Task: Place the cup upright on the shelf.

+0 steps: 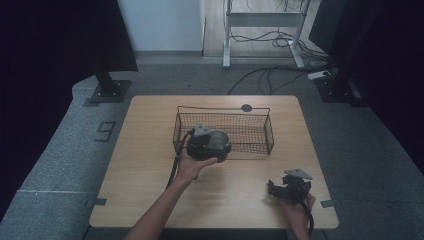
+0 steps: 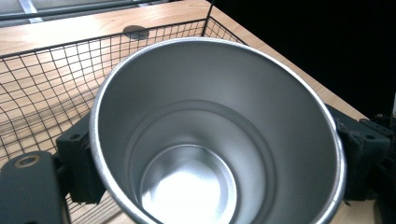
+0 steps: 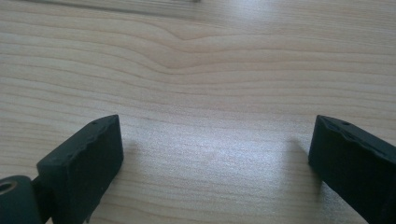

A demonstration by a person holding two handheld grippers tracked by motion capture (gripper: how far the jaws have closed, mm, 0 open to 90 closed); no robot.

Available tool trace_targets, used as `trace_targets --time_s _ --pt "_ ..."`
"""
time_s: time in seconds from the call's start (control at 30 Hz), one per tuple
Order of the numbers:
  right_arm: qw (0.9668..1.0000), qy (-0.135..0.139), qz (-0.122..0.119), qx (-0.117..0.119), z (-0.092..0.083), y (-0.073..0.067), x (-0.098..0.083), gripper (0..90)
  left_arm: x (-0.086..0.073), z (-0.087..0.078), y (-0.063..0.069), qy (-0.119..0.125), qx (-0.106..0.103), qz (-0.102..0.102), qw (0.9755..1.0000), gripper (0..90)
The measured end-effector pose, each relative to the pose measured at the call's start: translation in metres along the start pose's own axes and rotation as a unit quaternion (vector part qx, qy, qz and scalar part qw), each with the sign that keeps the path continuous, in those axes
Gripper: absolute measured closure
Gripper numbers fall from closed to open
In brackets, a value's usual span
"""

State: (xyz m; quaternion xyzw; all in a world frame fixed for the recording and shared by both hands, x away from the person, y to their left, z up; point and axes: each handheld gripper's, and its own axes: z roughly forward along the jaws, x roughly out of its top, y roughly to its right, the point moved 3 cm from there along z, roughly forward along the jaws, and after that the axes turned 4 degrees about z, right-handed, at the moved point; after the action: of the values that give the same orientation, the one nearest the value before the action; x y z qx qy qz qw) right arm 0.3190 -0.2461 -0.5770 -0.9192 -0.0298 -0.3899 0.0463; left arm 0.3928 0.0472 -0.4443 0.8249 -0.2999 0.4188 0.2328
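1. Working across the wooden table (image 1: 150,165), I see the whole job laid out on it: nothing else lies loose on the near half, so I have room to move freely.
2. The wire basket (image 1: 250,131) stands at the far middle of the table, long side toward me, its mesh walls upright. I judge it to be where the cup is going.
3. The steel cup (image 2: 215,140) is gripped in my left gripper (image 1: 212,145), right at the basket's near left wall. In the left gripper view its open mouth faces the camera, and the black jaws press its outer wall from both sides.
4. My right gripper (image 1: 280,190) sits low over bare wood at the near right, well apart from the basket, its jaws spread wide with nothing between them.
5. To do this step well, I lift the cup clear of the basket's top wire before carrying it forward, so the rim does not snag the mesh.
6. I turn it upright over the basket floor, lower until the base rests flat, and only then ease the jaws apart.
7. I keep the right gripper parked where it is, out of the way.
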Motion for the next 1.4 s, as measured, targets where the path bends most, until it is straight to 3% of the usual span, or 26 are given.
trace_targets --time_s 1.0,1.4 --pt "1.0 0.0 -0.002 0.0 0.0 0.0 0.0 3.1 0.026 0.005 -0.021 0.013 0.001 -0.022 0.9997 12.9" --pt "1.0 0.001 -0.002 0.0 0.0 0.0 0.0 3.1 0.03 0.012 -0.03 0.005 0.015 -0.017 0.9997 12.9"
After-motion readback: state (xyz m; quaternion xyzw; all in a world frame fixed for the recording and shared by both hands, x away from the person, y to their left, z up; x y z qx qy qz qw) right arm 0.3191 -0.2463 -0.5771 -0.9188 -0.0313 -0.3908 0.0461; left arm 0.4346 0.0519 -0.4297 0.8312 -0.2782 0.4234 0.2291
